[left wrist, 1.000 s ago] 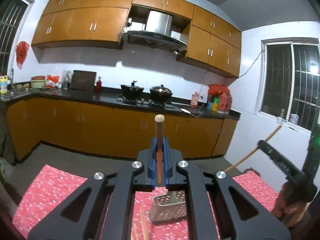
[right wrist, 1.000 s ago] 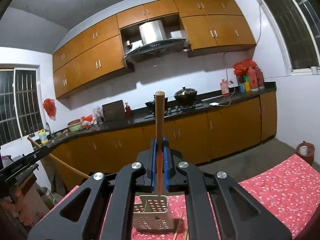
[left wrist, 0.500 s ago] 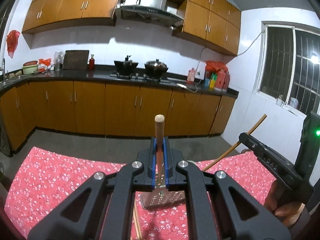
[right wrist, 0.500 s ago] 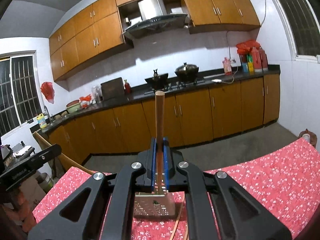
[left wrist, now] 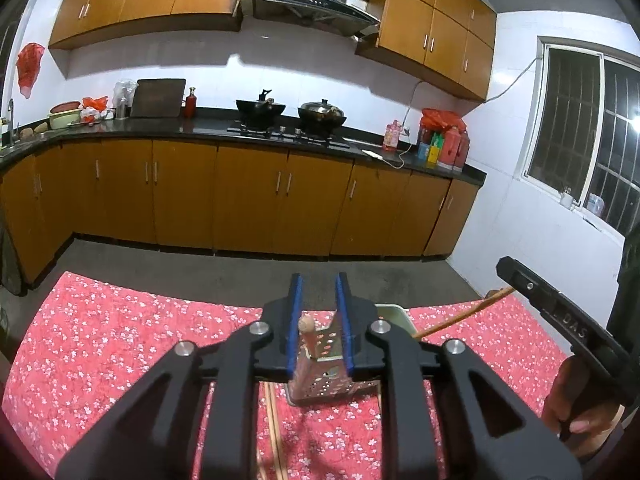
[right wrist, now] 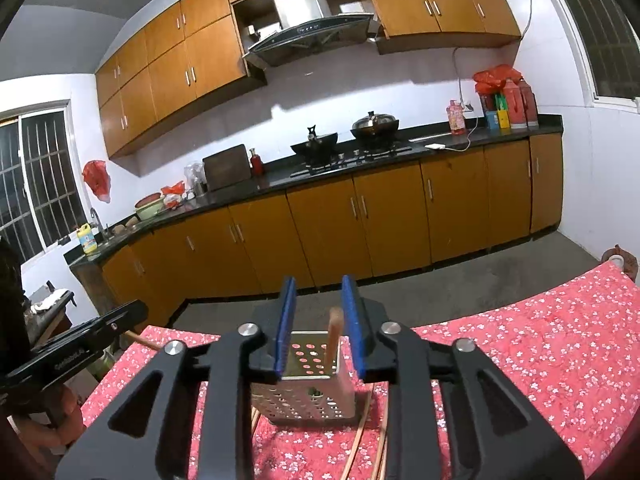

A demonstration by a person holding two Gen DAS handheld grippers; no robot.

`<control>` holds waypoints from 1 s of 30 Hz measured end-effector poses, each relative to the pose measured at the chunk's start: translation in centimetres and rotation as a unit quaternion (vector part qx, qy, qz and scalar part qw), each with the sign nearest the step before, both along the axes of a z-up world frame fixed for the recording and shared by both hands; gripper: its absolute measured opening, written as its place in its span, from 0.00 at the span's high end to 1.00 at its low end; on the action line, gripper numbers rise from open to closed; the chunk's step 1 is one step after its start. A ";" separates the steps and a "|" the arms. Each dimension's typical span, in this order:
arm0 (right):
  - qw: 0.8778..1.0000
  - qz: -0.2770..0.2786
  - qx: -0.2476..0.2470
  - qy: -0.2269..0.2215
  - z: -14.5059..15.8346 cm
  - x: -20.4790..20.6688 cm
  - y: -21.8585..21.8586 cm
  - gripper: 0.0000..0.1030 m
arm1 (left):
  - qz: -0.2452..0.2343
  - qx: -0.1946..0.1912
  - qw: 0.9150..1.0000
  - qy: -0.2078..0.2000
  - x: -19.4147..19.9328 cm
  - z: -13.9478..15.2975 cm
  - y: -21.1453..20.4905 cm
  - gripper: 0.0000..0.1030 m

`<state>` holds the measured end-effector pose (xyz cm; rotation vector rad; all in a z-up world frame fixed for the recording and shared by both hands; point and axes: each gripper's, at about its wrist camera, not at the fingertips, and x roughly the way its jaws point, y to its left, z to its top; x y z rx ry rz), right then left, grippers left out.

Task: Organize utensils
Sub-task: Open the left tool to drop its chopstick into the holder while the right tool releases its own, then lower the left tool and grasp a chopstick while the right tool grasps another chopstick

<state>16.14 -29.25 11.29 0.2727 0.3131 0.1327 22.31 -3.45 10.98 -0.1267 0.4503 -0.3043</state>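
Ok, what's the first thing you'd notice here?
A shiny metal holder full of holes sits on the red flowery tablecloth, just below the open right gripper. A wooden stick stands inside it. Behind, a long row of orange-brown cabinets runs under the black counter.

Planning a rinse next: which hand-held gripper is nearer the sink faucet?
Left. The left hand-held gripper is on the faucet side of the utensil holder; the right hand-held gripper is on the opposite side, farther away.
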 end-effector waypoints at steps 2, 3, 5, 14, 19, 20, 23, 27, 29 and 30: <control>1.000 -0.004 0.003 -0.008 0.3 -0.8 -0.4 0.75 | 0.002 -0.004 1.000 -0.005 -0.4 0.4 0.4 0.80; 1.000 -0.007 0.004 -0.010 0.3 -1.1 -0.7 0.75 | 0.003 -0.006 1.000 -0.008 -0.7 0.6 0.7 0.79; 1.000 -0.014 0.011 -0.014 0.3 -2.1 -1.5 0.75 | 0.006 -0.012 1.000 -0.013 -1.5 0.8 1.1 0.77; 0.994 -0.069 0.002 0.079 -5.7 -3.4 -5.0 0.75 | 0.043 -0.021 0.999 -0.008 -4.9 -0.8 5.2 0.71; 0.981 -0.048 -0.009 0.187 -12.4 -1.6 -4.4 0.75 | 0.073 0.003 0.996 0.047 -4.8 -5.4 6.7 0.70; 0.978 -0.041 -0.008 0.205 -13.7 -1.3 -4.0 0.75 | 0.079 0.009 0.995 0.065 -4.6 -6.8 6.9 0.70; 0.970 -0.022 -0.007 0.241 -16.3 -0.6 -2.7 0.78 | 0.084 0.019 0.990 0.109 -4.3 -10.2 7.1 0.70; 0.966 -0.006 -0.016 0.256 -18.0 -0.4 -1.3 0.78 | 0.077 0.026 0.984 0.156 -3.9 -14.2 6.8 0.70; 0.965 -0.003 -0.025 0.261 -18.5 -0.2 -1.1 0.80 | 0.074 0.025 0.982 0.170 -4.0 -15.8 6.7 0.70; 0.964 -0.002 -0.033 0.265 -18.8 0.1 -0.8 0.81 | 0.073 0.024 0.982 0.175 -3.9 -16.3 6.6 0.70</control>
